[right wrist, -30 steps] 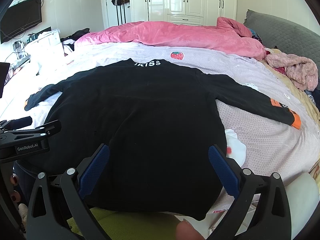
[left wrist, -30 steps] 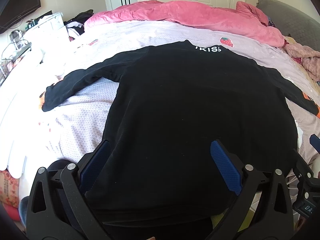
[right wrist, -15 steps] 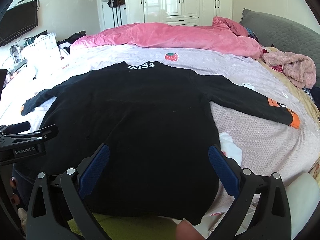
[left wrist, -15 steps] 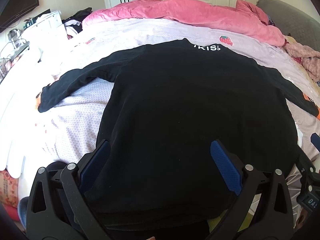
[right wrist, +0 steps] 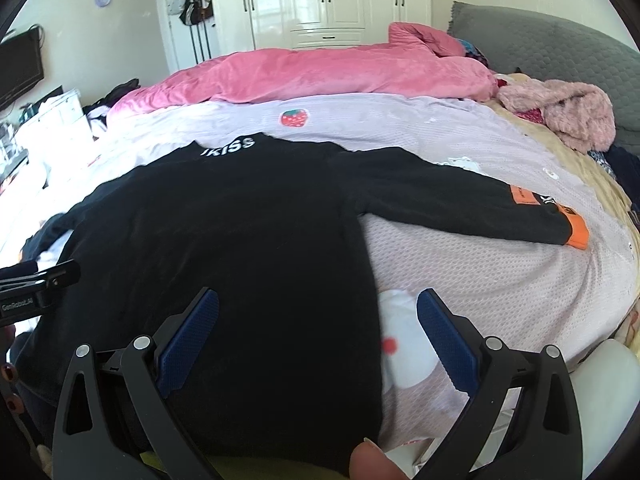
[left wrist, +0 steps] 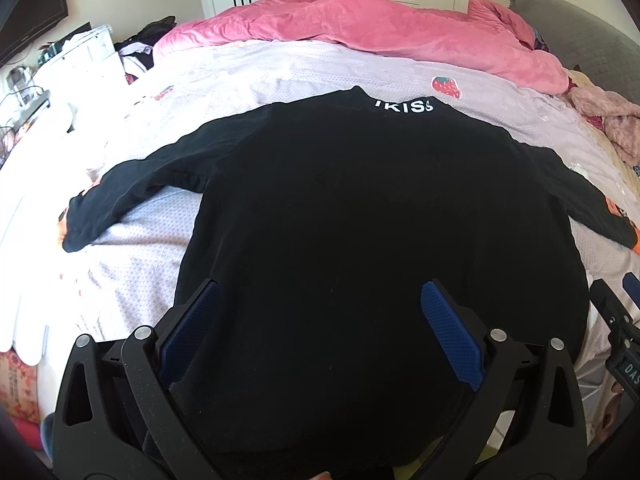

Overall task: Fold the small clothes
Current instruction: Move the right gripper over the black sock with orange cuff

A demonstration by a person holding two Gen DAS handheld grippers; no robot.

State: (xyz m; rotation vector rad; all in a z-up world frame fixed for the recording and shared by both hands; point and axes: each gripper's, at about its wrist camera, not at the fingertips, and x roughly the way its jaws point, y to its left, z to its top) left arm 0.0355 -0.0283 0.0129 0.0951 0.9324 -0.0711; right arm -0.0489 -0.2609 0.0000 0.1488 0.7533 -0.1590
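Black sweater [left wrist: 360,240] lies spread flat on the bed [right wrist: 500,280], ahead of both tools. Right tool [right wrist: 318,336] has swung toward the hem's right edge and orange-cuffed sleeve [right wrist: 480,208], likely the first fold; left tool [left wrist: 320,320] hovers mid-hem. Both gape wide, empty.

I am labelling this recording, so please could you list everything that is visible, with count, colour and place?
top: one, black, spread flat on the bed, sleeves out.
sheet: one, pale lilac, covers the bed.
quilt: one, pink, bunched at the far side.
fluffy garment: one, pink, far right by the headboard.
wardrobe: one, white, back wall.
TV: one, black, left wall.
left gripper: black, blue pads, open.
right gripper: same, open.
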